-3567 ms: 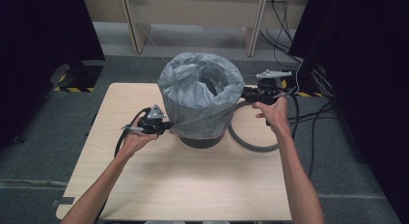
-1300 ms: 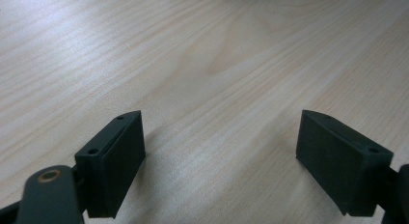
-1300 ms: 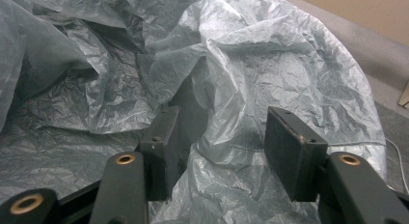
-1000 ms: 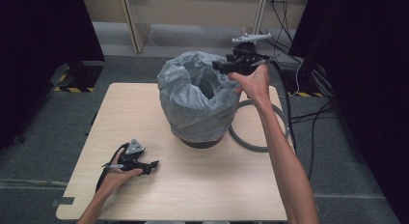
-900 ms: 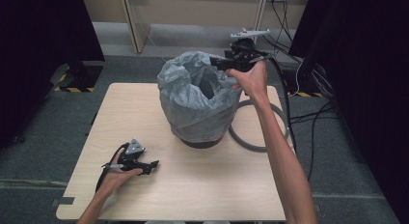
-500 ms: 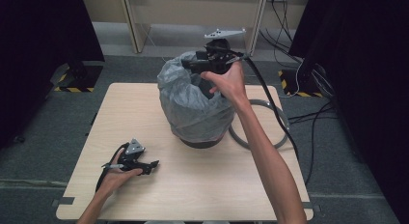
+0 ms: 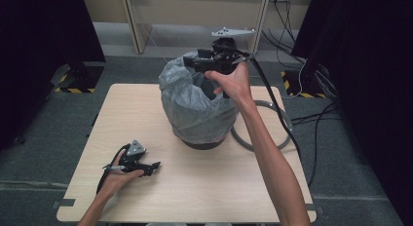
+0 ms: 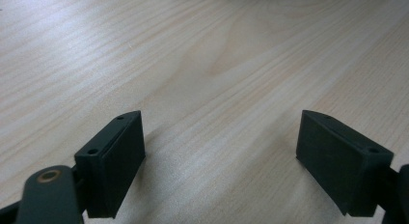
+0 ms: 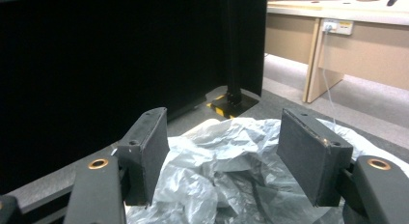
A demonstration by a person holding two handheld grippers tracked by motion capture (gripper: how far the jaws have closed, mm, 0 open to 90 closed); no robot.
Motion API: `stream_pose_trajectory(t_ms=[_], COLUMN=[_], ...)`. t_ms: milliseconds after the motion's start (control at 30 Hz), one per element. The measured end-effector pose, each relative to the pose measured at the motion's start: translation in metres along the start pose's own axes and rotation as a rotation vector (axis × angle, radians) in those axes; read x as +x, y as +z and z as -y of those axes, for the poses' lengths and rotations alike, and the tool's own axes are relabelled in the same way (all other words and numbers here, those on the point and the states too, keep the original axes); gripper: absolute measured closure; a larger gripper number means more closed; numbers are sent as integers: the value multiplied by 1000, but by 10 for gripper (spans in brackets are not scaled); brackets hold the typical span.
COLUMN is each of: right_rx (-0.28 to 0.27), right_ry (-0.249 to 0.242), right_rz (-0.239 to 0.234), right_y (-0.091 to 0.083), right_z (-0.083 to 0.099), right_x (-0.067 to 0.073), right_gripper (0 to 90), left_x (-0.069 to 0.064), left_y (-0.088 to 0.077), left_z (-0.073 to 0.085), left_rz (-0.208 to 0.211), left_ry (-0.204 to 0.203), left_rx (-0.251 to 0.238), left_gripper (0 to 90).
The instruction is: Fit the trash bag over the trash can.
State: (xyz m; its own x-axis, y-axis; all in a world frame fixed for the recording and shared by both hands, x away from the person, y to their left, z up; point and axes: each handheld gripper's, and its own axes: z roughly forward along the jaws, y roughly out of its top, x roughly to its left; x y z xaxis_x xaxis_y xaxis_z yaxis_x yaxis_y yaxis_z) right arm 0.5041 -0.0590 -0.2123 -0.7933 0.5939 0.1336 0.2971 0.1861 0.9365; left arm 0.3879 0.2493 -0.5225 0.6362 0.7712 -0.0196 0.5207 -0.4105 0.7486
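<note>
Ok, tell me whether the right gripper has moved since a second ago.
Yes. In the high view the right gripper has shifted left, from the bin's right rim to over the grey bag's open top. Its jaws are open, with nothing between them.

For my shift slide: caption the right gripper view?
Right gripper, jaws open and empty, poised above the crumpled grey bin liner.

Near the worktop's [image 7: 195,197] right edge you have a grey hose ring [image 7: 285,133] lying flat, part of it overhanging. Beyond the far edge stands a light wooden desk [image 7: 195,11]; black curtains [image 7: 44,46] hang at both sides, with yellow-black striped bases [image 7: 73,89] on the grey carpet [image 7: 350,187].
</note>
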Motion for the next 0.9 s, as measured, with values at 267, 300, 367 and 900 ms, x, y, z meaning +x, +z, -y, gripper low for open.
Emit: stream_pose_trajectory(t_ms=[267,300,367,900], right_rx=[151,180,231,550], right_ry=[-45,-54,-71,-186], right_rz=[25,51,99,162], right_y=[29,34,45,100], right_z=[14,16,20,56], right_x=[7,6,1,-4], right_gripper=[362,366,367,377], left_x=[0,0,0,1], left_y=[0,0,0,0], left_z=[0,0,0,0], left_rz=[-3,-3,-3,-3], left_ry=[-1,-2,-2,-2], left_rx=[0,0,0,0], left_gripper=[164,164,164,165])
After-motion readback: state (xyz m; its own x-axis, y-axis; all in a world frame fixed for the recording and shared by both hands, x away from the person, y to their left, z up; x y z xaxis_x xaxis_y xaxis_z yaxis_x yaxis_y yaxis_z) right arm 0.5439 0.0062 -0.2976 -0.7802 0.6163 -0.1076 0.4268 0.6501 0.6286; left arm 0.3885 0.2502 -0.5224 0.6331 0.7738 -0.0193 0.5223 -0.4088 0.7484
